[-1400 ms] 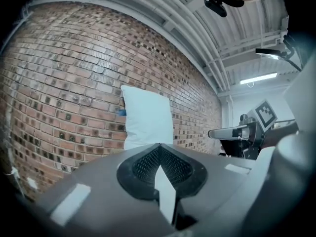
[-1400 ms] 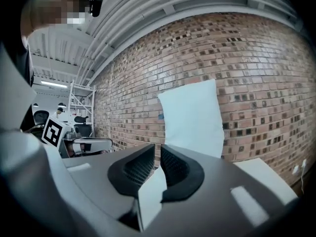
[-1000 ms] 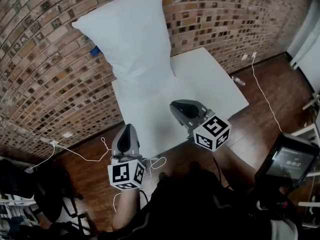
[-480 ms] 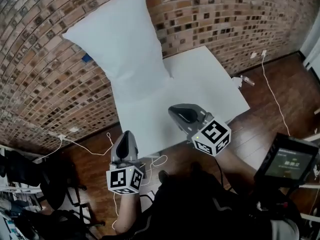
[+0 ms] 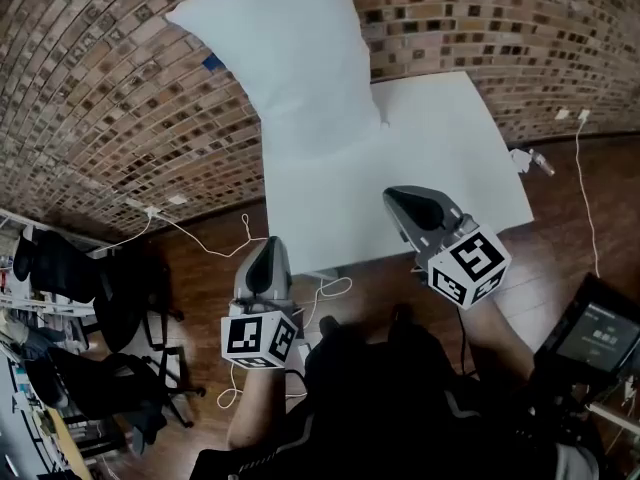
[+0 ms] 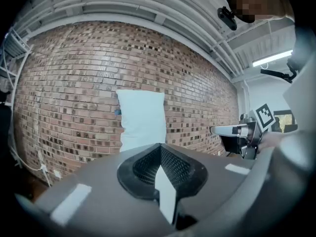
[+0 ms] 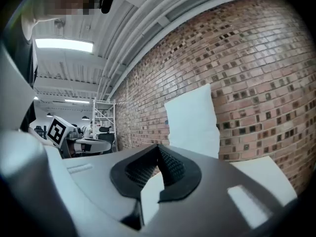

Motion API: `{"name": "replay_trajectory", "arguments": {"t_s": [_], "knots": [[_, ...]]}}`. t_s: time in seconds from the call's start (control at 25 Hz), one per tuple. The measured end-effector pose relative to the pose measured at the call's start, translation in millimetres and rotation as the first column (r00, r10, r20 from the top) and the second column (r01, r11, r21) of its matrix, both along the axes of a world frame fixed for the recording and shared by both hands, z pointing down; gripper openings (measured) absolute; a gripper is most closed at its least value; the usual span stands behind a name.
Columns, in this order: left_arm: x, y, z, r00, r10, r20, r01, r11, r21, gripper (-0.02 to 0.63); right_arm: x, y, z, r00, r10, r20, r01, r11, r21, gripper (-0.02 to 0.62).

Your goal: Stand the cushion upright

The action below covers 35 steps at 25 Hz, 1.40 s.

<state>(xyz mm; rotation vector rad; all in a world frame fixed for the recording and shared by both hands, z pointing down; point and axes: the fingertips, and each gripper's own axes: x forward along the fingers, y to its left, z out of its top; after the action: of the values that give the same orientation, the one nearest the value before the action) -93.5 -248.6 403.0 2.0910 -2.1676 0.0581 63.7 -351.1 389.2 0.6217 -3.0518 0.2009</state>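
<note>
A white cushion (image 5: 290, 58) stands upright on the far end of the white table (image 5: 450, 158), leaning against the brick wall. It also shows in the left gripper view, cushion (image 6: 142, 120), and in the right gripper view, cushion (image 7: 192, 120). My left gripper (image 5: 268, 256) hangs off the table's near edge, over the floor, jaws shut and holding nothing. My right gripper (image 5: 405, 200) hovers above the table's near edge, also shut and holding nothing. Both are well short of the cushion.
White cables (image 5: 200, 243) trail over the wooden floor left of the table. A black chair (image 5: 110, 288) stands at the left, a dark screen (image 5: 600, 333) at the lower right. A small object (image 5: 530, 160) lies on the floor past the table's right corner.
The cushion stays upright against the wall. Both grippers remain back at the table's near edge, shut, while the head view has shifted so the scene sits further right and higher.
</note>
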Motion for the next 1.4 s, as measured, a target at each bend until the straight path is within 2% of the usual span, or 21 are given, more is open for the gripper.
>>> {"name": "replay_trajectory", "arguments": {"t_s": [0.24,0.48,0.64,0.88,1.12,1.4], "knots": [[-17.1,26.8,5.3,1.000,0.000,-0.008,0.000,1.000,0.006,-0.006,14.9,17.8,4.9,0.996,0.088,-0.012,-0.088,0.996,-0.029,0.006],[-72.5,41.5,-1.8,0.997,-0.038,-0.062,0.039,0.999,0.029,-0.006,13.0,33.7,0.0,0.975,0.222,-0.027,-0.223,0.975,-0.022,0.006],[-87.1,37.1,-5.1,0.997,-0.007,-0.073,0.009,0.999,0.033,-0.006,2.3,37.5,-6.0,0.965,0.260,-0.044,-0.261,0.965,-0.025,0.006],[-87.5,26.6,-14.9,0.996,0.060,-0.068,-0.055,0.996,0.066,-0.006,-13.3,37.3,-17.7,0.962,0.267,-0.052,-0.267,0.964,0.002,0.006],[-87.3,23.7,-21.2,0.994,0.075,-0.074,-0.070,0.995,0.071,-0.006,-19.1,39.5,-29.0,0.962,0.265,-0.059,-0.262,0.964,0.052,0.006],[-71.8,13.6,-25.4,0.993,0.101,-0.061,-0.096,0.992,0.087,-0.006,-12.2,35.8,-34.1,0.965,0.259,-0.036,-0.257,0.965,0.053,0.006]]}}
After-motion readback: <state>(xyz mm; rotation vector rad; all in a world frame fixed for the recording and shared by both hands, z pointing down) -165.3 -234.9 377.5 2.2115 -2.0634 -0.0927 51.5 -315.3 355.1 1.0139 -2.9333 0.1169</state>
